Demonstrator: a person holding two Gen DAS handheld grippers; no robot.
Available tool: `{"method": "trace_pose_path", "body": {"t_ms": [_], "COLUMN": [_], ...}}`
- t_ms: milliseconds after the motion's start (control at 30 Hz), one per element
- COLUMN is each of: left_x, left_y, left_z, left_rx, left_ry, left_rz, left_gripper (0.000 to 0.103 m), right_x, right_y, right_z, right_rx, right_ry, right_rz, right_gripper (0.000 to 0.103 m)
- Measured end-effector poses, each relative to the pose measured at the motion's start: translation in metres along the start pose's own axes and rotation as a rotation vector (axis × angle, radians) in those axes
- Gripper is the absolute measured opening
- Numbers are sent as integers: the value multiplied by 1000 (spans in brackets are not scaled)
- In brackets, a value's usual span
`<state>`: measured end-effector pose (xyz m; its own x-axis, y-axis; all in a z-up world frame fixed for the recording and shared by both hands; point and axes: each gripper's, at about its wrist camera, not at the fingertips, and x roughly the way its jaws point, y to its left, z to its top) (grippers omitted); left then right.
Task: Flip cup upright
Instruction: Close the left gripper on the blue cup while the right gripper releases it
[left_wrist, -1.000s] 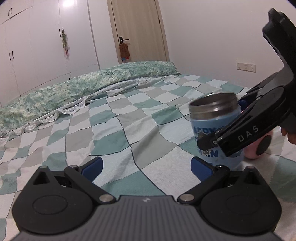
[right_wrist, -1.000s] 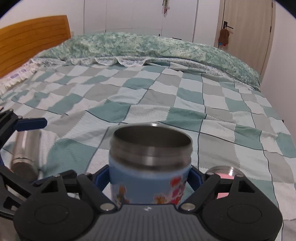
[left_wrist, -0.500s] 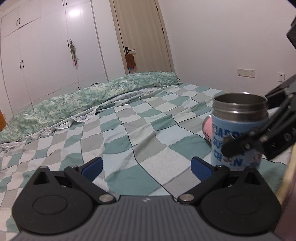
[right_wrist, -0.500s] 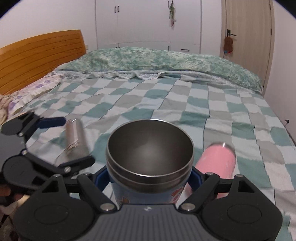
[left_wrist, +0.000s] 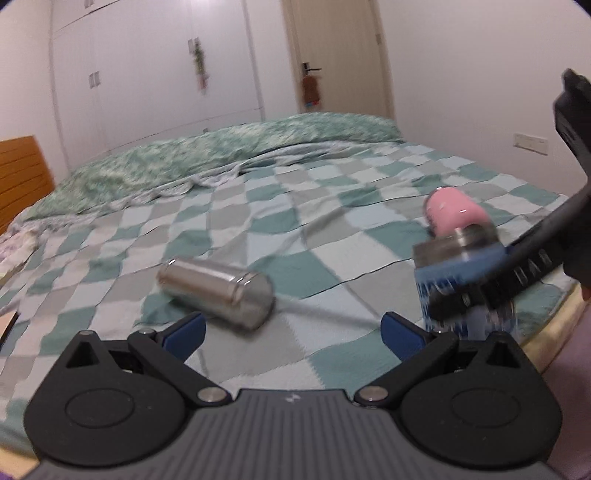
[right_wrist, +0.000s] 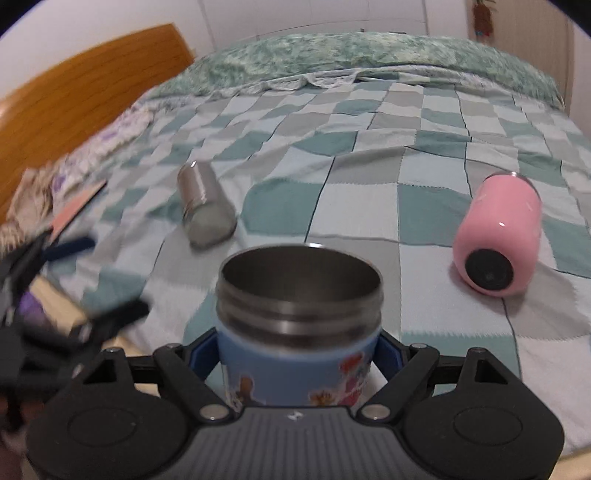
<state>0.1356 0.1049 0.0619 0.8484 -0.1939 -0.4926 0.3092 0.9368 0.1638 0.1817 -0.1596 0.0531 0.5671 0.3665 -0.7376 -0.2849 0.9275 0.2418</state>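
Moved since half a second ago: both cameras have swung, bringing a steel cup into the left wrist view and the pink cup wholly into the right; the blue cup stays mouth-up in the same grip.

Item 1. Blue cup (right_wrist: 299, 332): steel rim, printed sleeve, upright with its open mouth toward the ceiling. Location: near edge of the bed (right_wrist: 369, 206), between the blue pads of the right gripper (right_wrist: 299, 354). Whether its base touches the quilt cannot be told.

Item 2. Right gripper: clamped on the blue cup's sleeve, one pad each side.

Item 3. Left gripper (left_wrist: 291, 328): jaws spread wide, nothing between them, hovering over the quilt with the steel cup just ahead.

Item 4. Steel cup (left_wrist: 216, 291): lying on its side, left of the blue cup, apart from it.

Item 5. Pink cup (right_wrist: 496, 236): lying on its side, base toward the camera, right of the blue cup, apart.

Risks, judged:
- Soft, uneven quilt: a release may let the tall cup lean and topple.
- Mattress edge close by: a tipped cup may roll off.
- Uneven opening of the pads could drag the sleeve sideways.
- Left gripper pressing the bedding nearby could tilt the surface under the cup.
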Motion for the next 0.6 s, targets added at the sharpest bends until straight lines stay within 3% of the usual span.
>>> {"method": "trace_pose_path", "body": {"t_ms": [333,400,467,600], "left_x": [2,6,12,23], "left_y": [2,-3,-10,-30], "left_z": [3,8,14,26], "left_rx": [-68,-74,-88,-118], "left_ry": [47,57,71,89], "left_rz": [80,86,86,62], "left_gripper": [103,103,103,103], "right_x": [45,39,27,-4], "right_y": [-22,-26,-31,-56], "right_z": [15,14,14,10], "right_rx": [8,-22,-52,-108], "right_ry": [-7,-38,-86,-199], "right_rz": [40,52,57,42], "right_gripper": [84,88,103,103]}}
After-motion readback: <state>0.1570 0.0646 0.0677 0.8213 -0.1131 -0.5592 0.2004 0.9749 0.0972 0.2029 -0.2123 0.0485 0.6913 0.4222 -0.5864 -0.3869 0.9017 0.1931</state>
